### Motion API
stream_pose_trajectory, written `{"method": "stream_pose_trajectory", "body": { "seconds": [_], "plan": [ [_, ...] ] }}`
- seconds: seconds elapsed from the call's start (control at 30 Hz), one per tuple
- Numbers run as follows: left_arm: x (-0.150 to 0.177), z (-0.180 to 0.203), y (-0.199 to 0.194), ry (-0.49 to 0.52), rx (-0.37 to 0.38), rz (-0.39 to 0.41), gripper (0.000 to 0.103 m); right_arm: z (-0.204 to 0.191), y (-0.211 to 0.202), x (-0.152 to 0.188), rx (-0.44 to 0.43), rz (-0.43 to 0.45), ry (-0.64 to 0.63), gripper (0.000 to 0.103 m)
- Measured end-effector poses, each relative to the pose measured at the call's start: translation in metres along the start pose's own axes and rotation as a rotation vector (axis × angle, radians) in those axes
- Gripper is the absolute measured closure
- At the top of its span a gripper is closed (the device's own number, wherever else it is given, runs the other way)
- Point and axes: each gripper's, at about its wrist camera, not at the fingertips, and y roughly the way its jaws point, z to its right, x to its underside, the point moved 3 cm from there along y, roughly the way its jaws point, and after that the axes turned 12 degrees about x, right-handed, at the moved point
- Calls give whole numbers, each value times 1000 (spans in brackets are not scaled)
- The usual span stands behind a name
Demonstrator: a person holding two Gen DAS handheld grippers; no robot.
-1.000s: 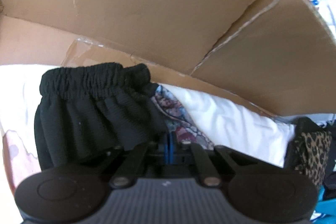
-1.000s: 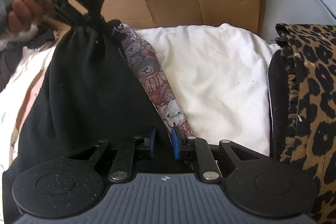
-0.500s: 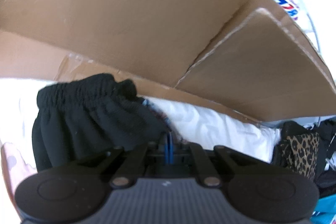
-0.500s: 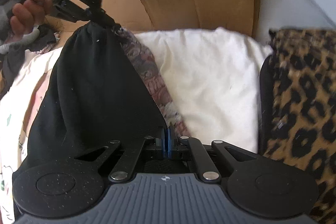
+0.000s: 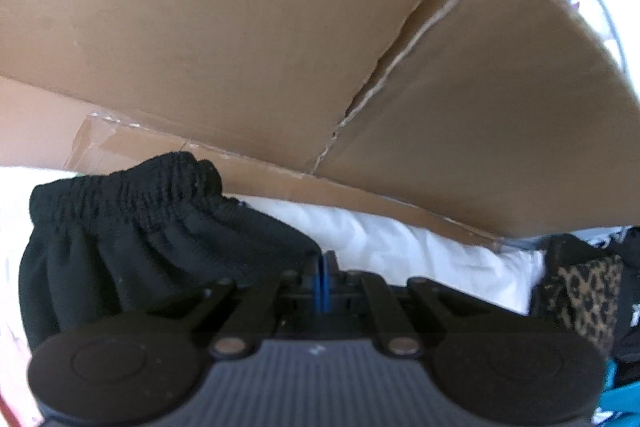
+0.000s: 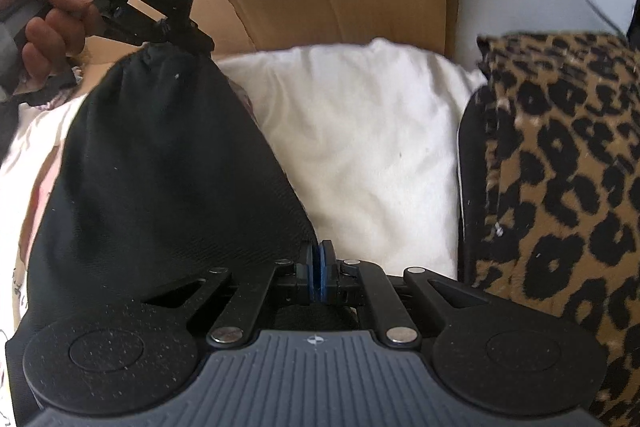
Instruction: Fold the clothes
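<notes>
My left tool point(image 6: 182, 37) pinches the black shorts point(image 6: 160, 167) at the far waistband, my right tool point(image 6: 319, 267) pinches the near hem; shorts stretched over the white pillow point(image 6: 360, 147).

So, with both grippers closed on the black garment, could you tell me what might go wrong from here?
The right gripper pinches only the edge of the black ribbed fabric garment, so it might slip free. The left gripper holds beside the bunched elastic waistband, so a fold may come out uneven.
</notes>
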Motion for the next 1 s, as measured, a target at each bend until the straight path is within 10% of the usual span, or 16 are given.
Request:
{"method": "stream_pose_trajectory", "body": {
  "seconds": [0.6, 1.0],
  "plan": [
    [-29, -44, -86, 190, -51, 35, 85, 23, -60, 13, -23, 67, 62, 87],
    [-14, -45, -32, 276, -114, -2, 85, 23, -59, 46, -3, -12, -10, 87]
  ]
}}
